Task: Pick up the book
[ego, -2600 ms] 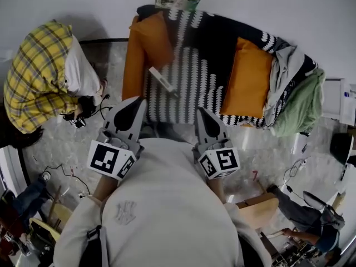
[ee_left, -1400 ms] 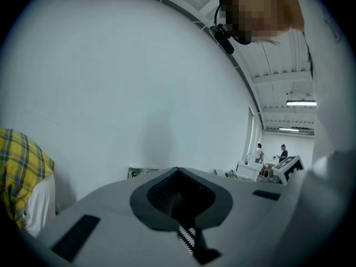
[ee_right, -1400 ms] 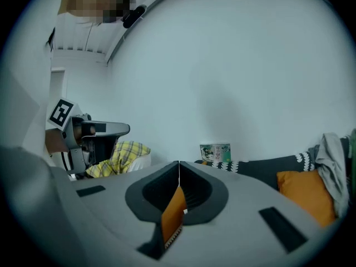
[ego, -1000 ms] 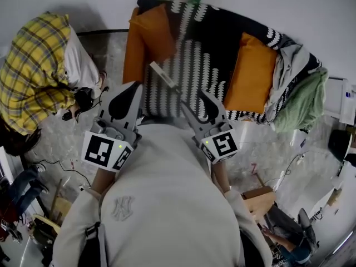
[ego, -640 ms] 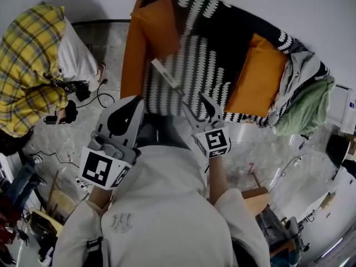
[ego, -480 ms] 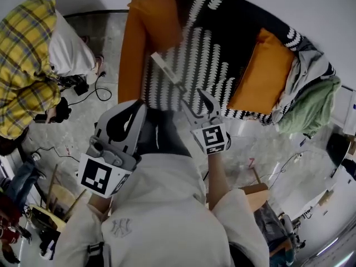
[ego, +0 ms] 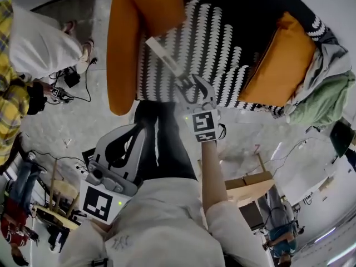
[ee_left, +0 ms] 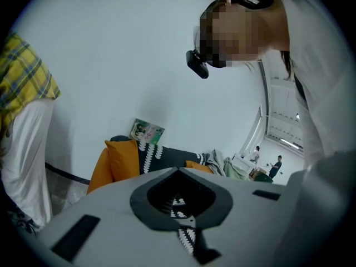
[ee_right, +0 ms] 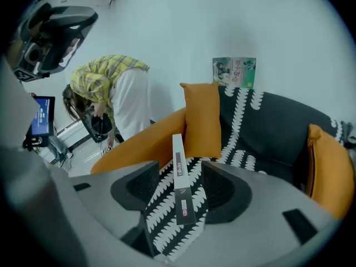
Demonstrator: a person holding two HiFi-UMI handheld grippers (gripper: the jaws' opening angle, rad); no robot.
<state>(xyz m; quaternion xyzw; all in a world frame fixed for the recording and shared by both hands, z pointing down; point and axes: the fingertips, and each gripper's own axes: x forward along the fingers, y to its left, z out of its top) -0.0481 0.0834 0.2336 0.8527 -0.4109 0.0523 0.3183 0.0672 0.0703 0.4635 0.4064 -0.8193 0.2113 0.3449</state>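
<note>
The book (ee_right: 178, 166), thin and white, lies on the sofa's black-and-white patterned seat (ego: 219, 49), close to the orange cushion (ego: 130, 21) at the left end. The right gripper (ego: 194, 89) hangs over it with its 2 jaws spread, 1 on each side of the book's near end; contact cannot be made out. The left gripper (ego: 133, 135) is held back by the person's body, jaws together and empty.

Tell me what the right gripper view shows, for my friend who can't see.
The right gripper has its two jaws open on either side of a thin book on edge on a black-and-white sofa, not touching it. An orange cushion is behind, and a person in a yellow checked shirt bends over at left.
</note>
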